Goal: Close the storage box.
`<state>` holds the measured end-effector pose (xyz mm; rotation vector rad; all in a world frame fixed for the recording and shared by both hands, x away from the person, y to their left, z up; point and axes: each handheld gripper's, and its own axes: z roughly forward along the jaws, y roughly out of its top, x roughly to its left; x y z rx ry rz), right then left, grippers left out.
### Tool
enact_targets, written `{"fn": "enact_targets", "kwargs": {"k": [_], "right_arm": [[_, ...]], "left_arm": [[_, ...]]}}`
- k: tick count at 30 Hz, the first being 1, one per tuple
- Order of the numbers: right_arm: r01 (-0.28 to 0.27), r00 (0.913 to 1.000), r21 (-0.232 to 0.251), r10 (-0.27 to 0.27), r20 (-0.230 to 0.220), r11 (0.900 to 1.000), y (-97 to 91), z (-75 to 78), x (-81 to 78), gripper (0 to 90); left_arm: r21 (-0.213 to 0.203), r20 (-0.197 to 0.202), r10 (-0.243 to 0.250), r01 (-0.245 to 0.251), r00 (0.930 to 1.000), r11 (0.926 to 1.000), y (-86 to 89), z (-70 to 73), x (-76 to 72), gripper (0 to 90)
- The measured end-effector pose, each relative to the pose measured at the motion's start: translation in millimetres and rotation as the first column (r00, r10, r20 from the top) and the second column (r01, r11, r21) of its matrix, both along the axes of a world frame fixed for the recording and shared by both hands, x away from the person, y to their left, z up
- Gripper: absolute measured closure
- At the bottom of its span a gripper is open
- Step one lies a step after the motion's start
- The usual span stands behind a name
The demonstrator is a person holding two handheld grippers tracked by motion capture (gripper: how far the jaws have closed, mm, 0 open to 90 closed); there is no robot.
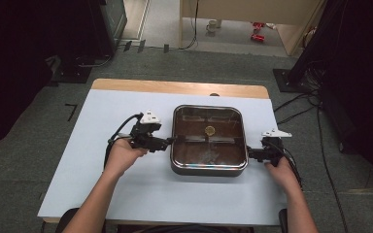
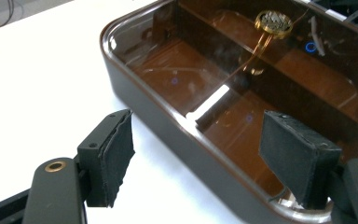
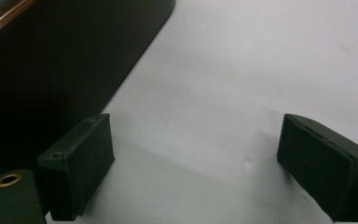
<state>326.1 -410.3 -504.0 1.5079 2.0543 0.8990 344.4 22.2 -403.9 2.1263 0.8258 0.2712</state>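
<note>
Dark brown and glossy under a clear lid, the pan (image 1: 209,141) sits mid-frame on the pale counter (image 1: 87,179) in the high view, nearly square with rounded corners, its inner divider running left to right; the left claw (image 1: 171,141) and right claw (image 1: 249,154) flank it. In the left gripper view the left claw (image 2: 196,156) is spread astride the pan's (image 2: 223,84) rim, a brass knob (image 2: 273,22) at upper right. In the right gripper view the right claw (image 3: 195,169) is spread over bare counter (image 3: 242,70), the pan's (image 3: 51,70) dark wall at upper left.

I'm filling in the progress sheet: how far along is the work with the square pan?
Done: both grippers are beside the pan. In hand: the left gripper is open with the pan's rim between its jaws, not yet clamped; the right gripper is open on the other side. Left: gripping and moving the pan.
</note>
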Motion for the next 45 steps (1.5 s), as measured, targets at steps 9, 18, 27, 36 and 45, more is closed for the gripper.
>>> {"fn": "enact_targets", "kwargs": {"k": [9, 18, 27, 36, 45], "right_arm": [[0.001, 1.0, 0.0, -0.001, 0.0, 1.0, 0.1, 0.1, 0.0, 10.1], [0.0, 1.0, -0.001, 0.0, 0.0, 1.0, 0.1, 0.0, -0.1, 10.1], [0.0, 1.0, -0.002, 0.0, -0.001, 1.0, 0.0, 0.1, -0.1, 10.1], [0.0, 1.0, -0.001, 0.0, 0.0, 1.0, 0.1, 0.0, 0.0, 10.2], [0.0, 1.0, -0.001, 0.0, 0.0, 1.0, 0.1, 0.0, 0.0, 10.1]], "left_arm": [[0.005, -0.005, 0.057, -0.057, 0.9984, 0.9984, 26.6, -15.2, -11.4, 25.7], [0.007, 0.007, 0.088, -0.088, 0.9961, 0.9961, 40.3, -37.3, -18.9, 23.4], [0.068, 0.015, 0.059, -0.06, 0.9981, 0.9959, 36.8, -58.8, -24.4, 20.1], [0.151, -0.066, 0.07, -0.06, 0.9954, 0.9868, 32.9, -82.1, -19.2, 20.4], [0.136, -0.008, 0.095, -0.093, 0.9955, 0.9864, 27.9, -89.8, -27.2, 18.7]]}}
